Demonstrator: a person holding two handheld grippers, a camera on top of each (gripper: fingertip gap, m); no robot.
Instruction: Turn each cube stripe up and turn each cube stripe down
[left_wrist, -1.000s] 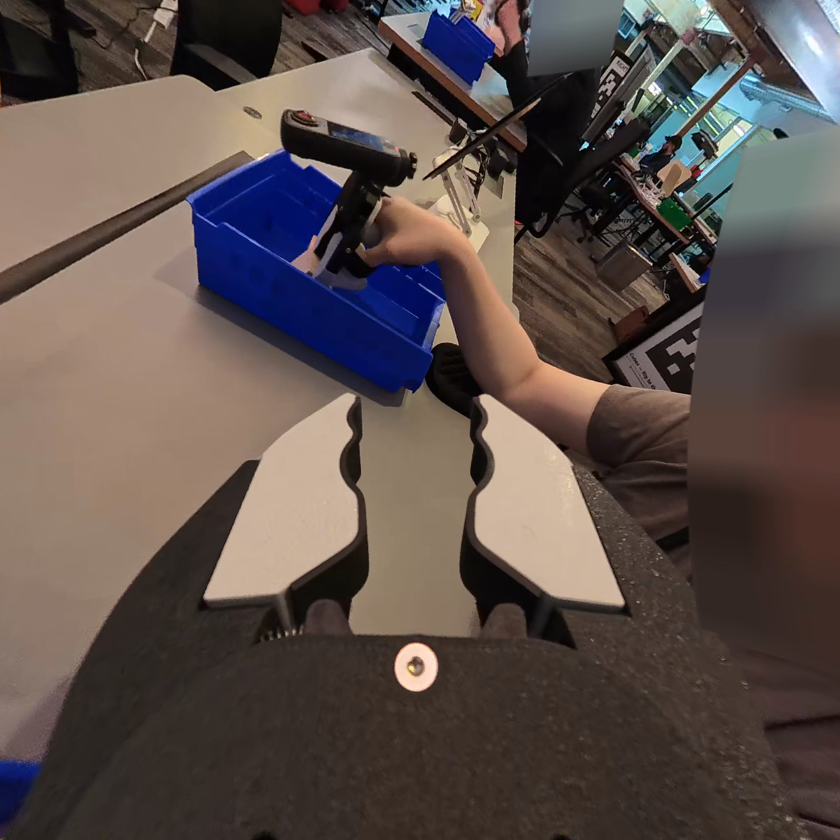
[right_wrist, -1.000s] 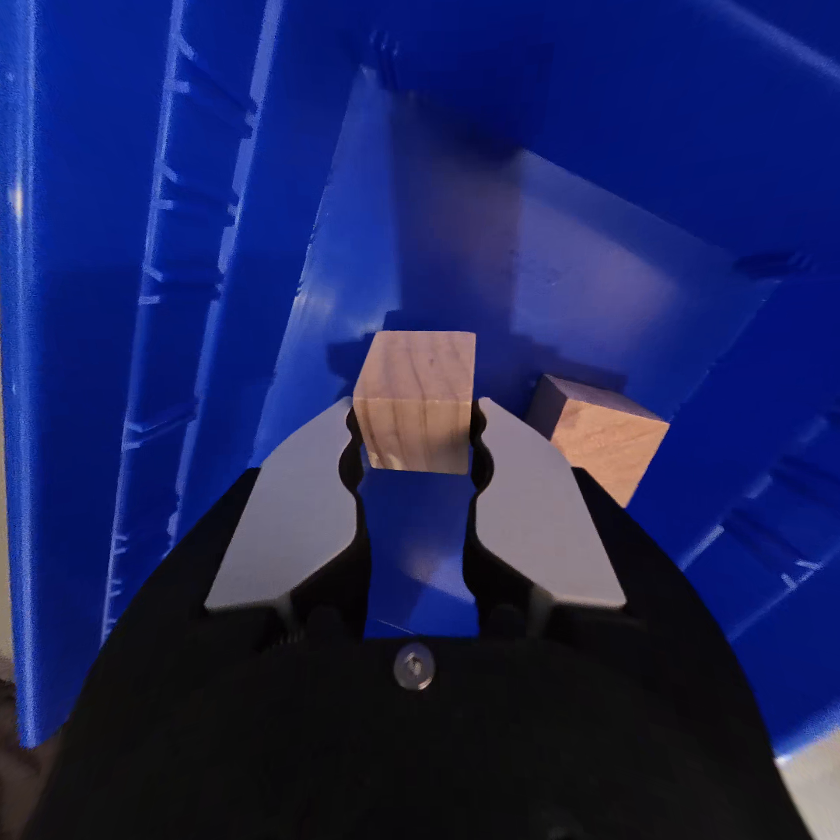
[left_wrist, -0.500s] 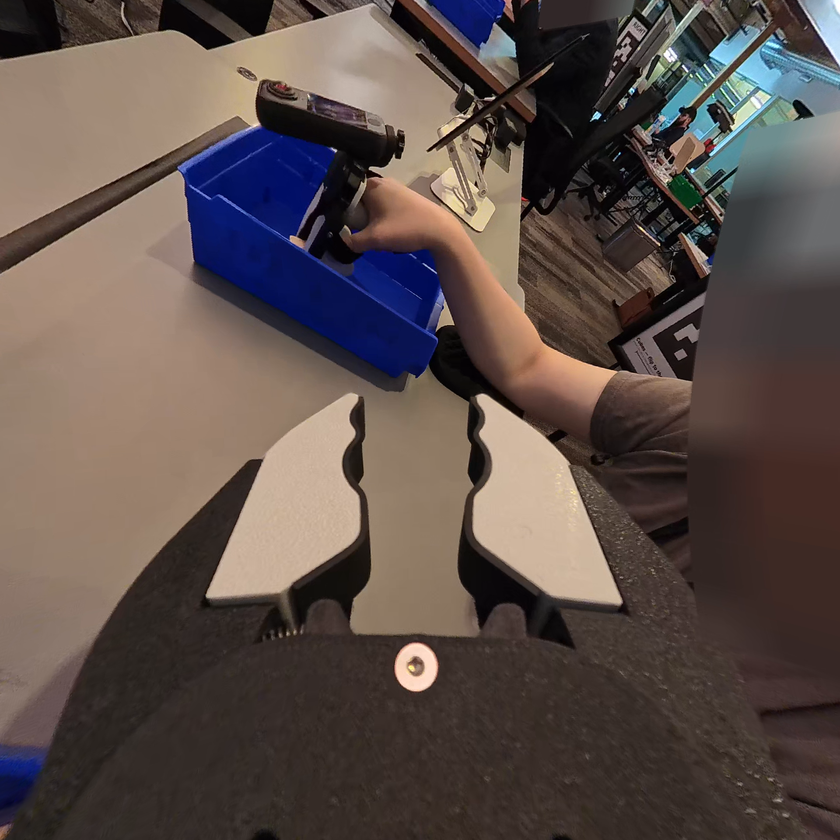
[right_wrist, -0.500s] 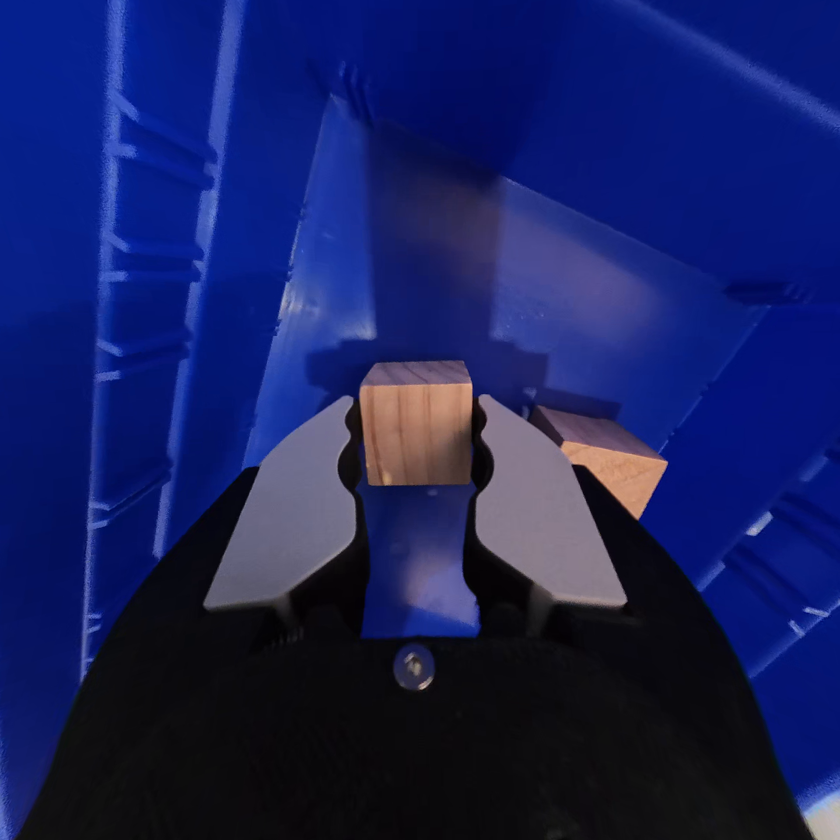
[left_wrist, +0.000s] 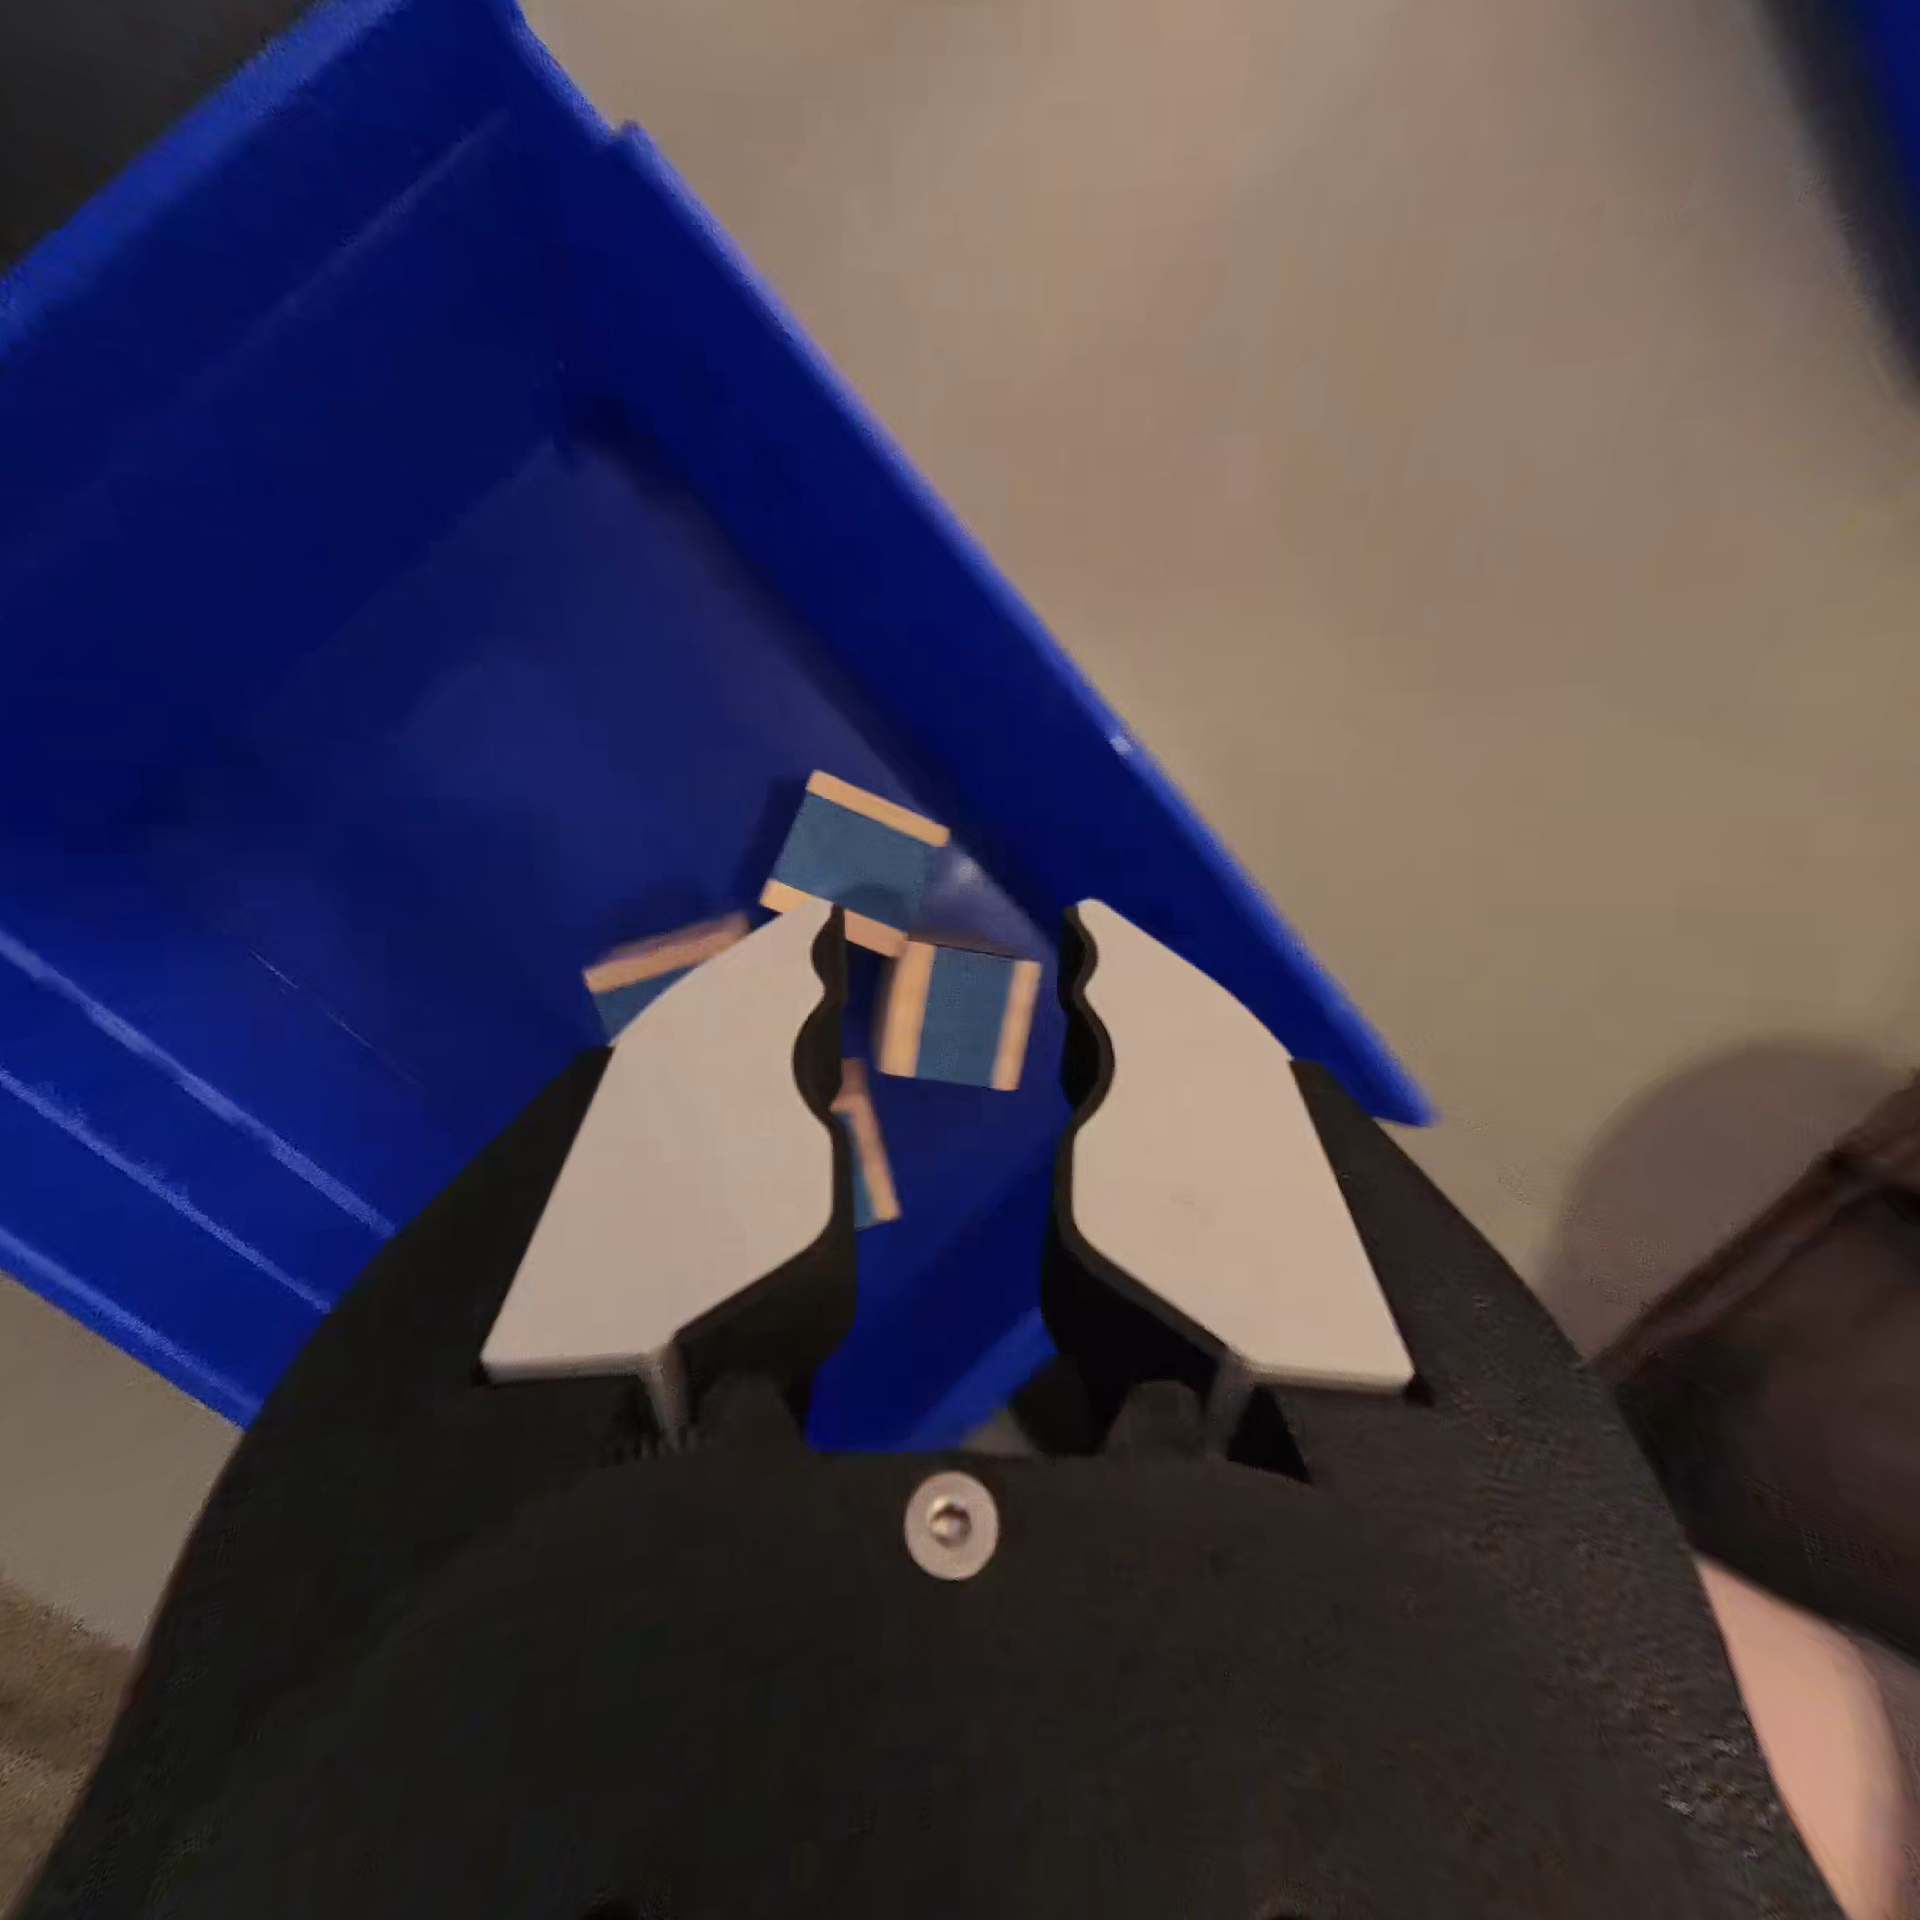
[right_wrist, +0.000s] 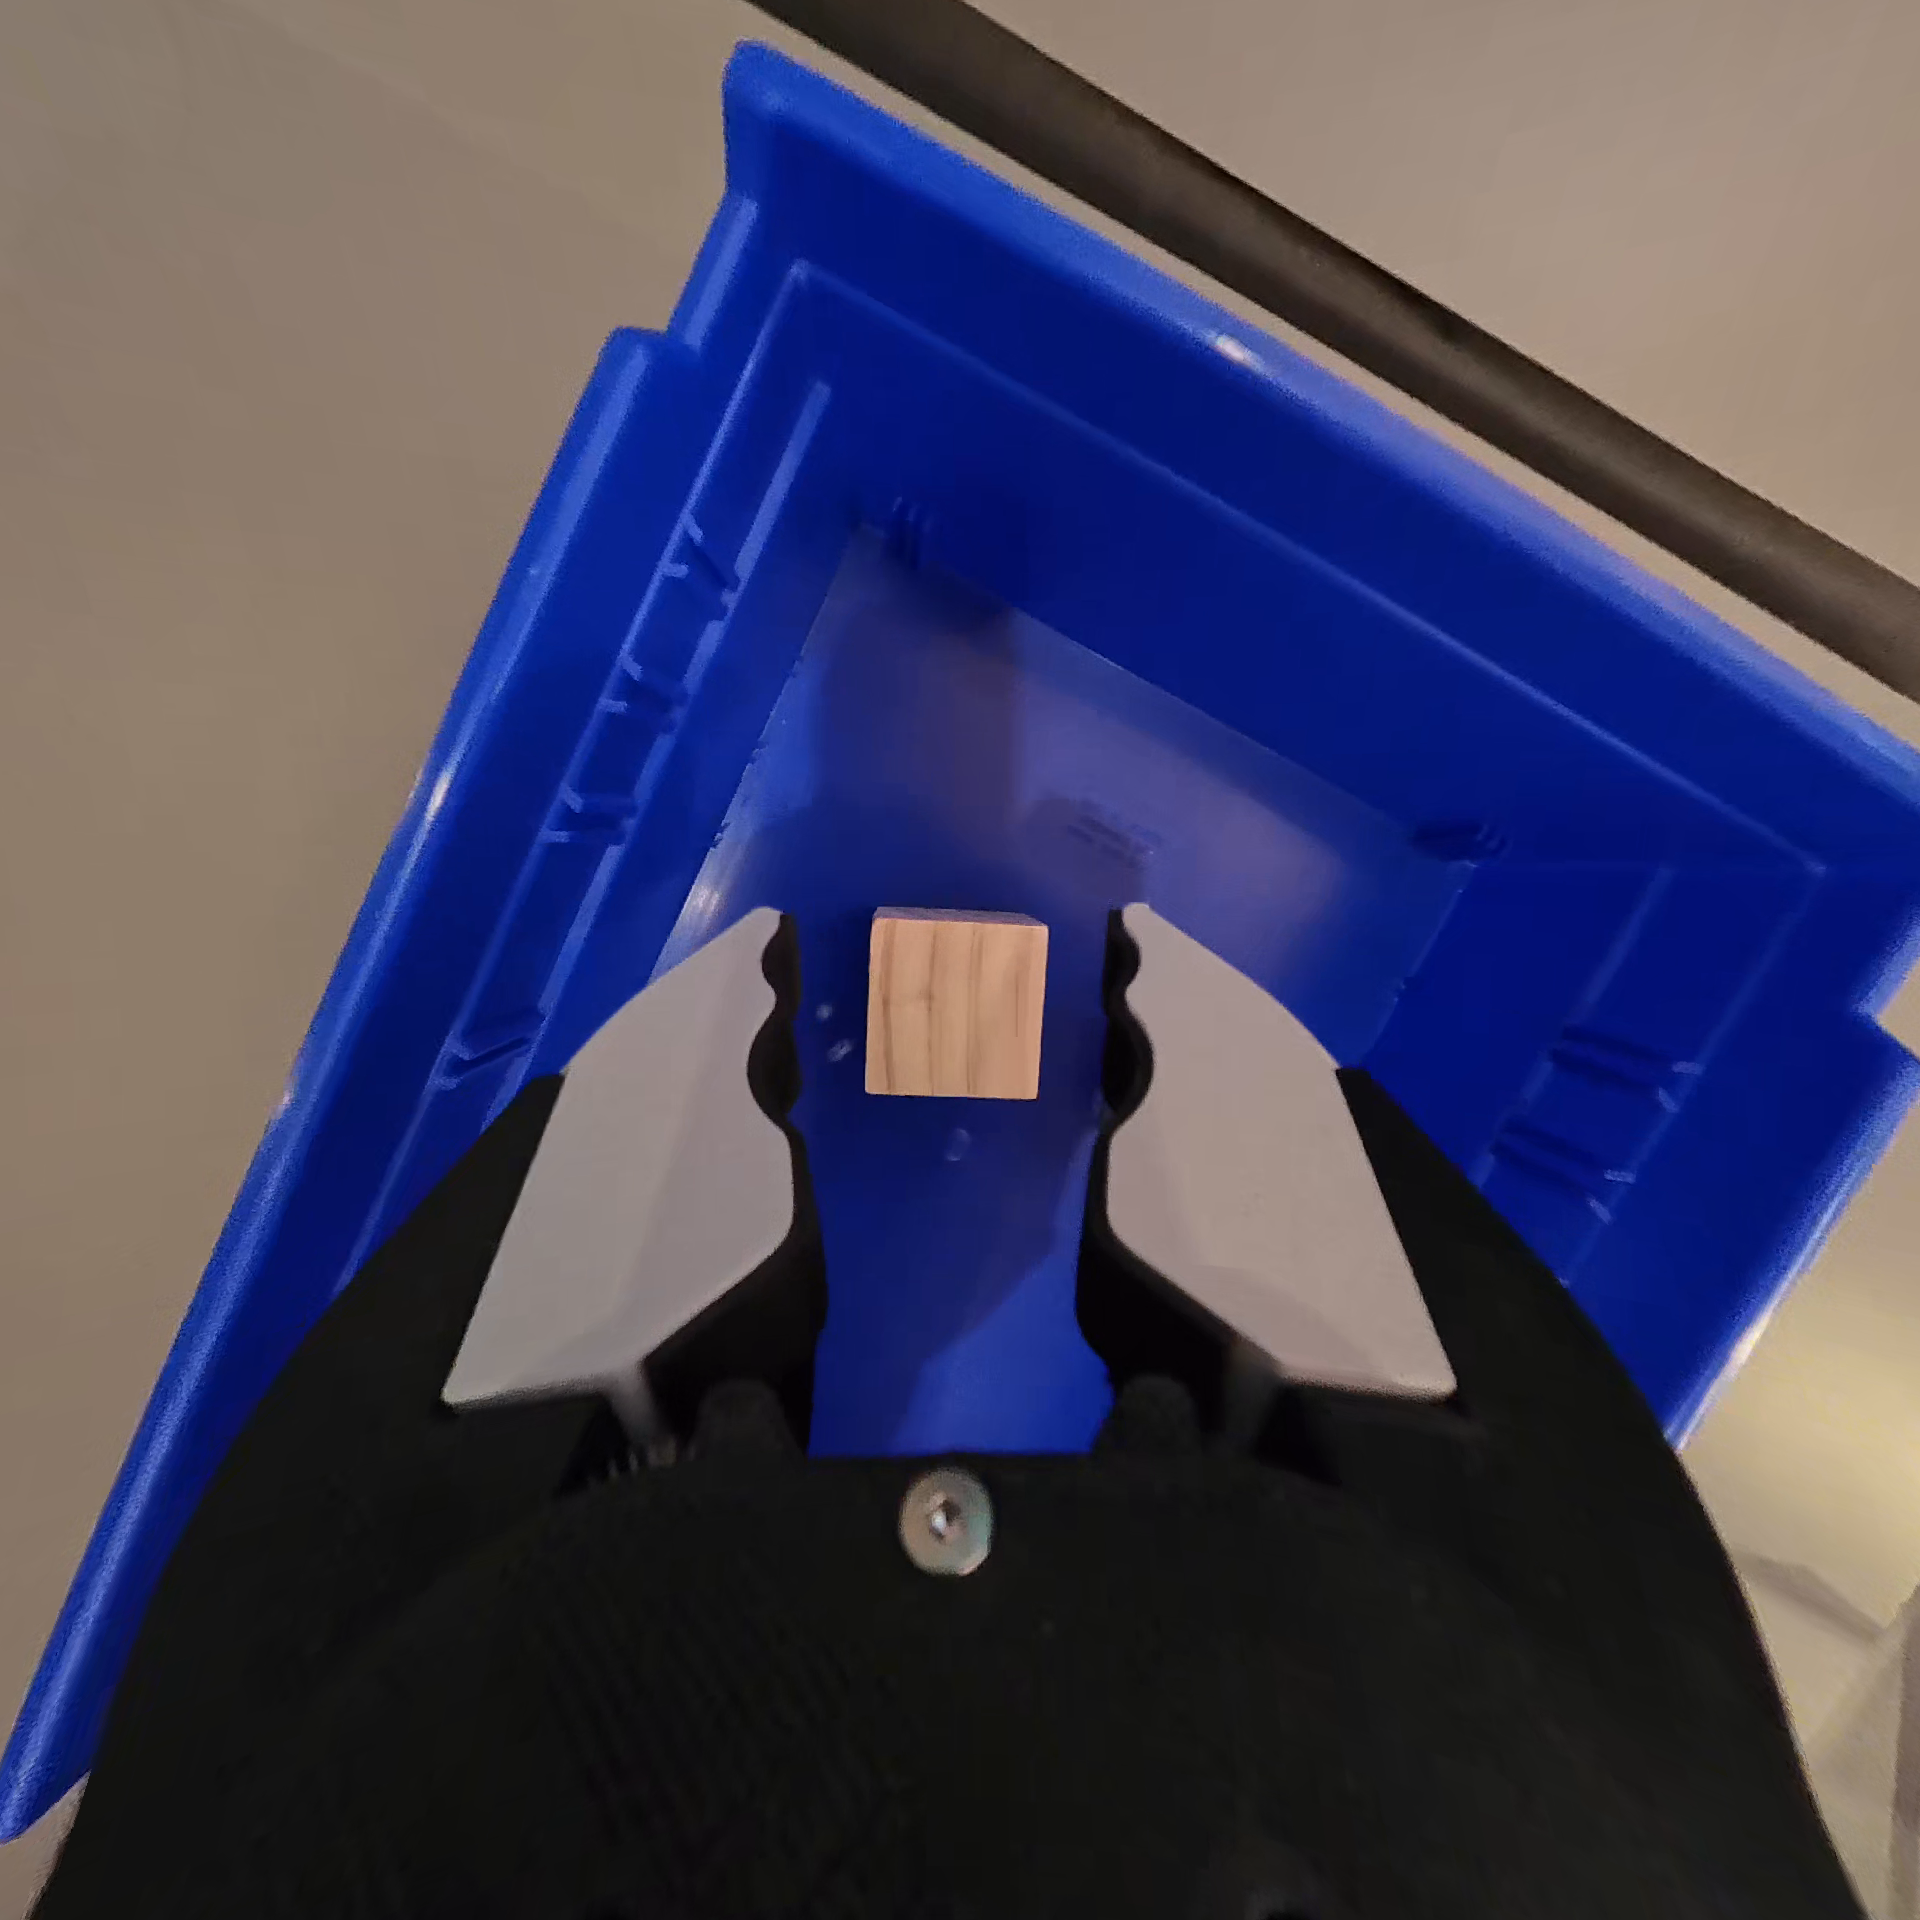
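**Cubes in two blue bins, both sets of jaws spread**

In my right wrist view, one wooden cube (right_wrist: 956, 1004) sits on the floor of a blue bin (right_wrist: 665, 727) with a plain wood-grain face up; no stripe shows on that face. It lies between the tips of my right gripper (right_wrist: 951, 920), centred in the gap and touching neither finger. These jaws are spread wider than the cube and hold nothing.

In my left wrist view, a second blue bin (left_wrist: 416, 520) holds four striped cubes clustered near its right wall, each showing a blue band between pale wood edges. The nearest striped cube (left_wrist: 958, 1013) lies between the tips of my left gripper (left_wrist: 945, 914), closer to the right finger, not touching either. A farther one (left_wrist: 857, 862) lies just beyond the left fingertip; two more are partly hidden behind the left finger. These jaws are also spread and empty. The view is motion-blurred.

No writing or brand can be read on cubes or bins. Both bins stand on a grey counter (right_wrist: 208, 416); a black bar (right_wrist: 1455, 301) runs beyond the right-view bin.
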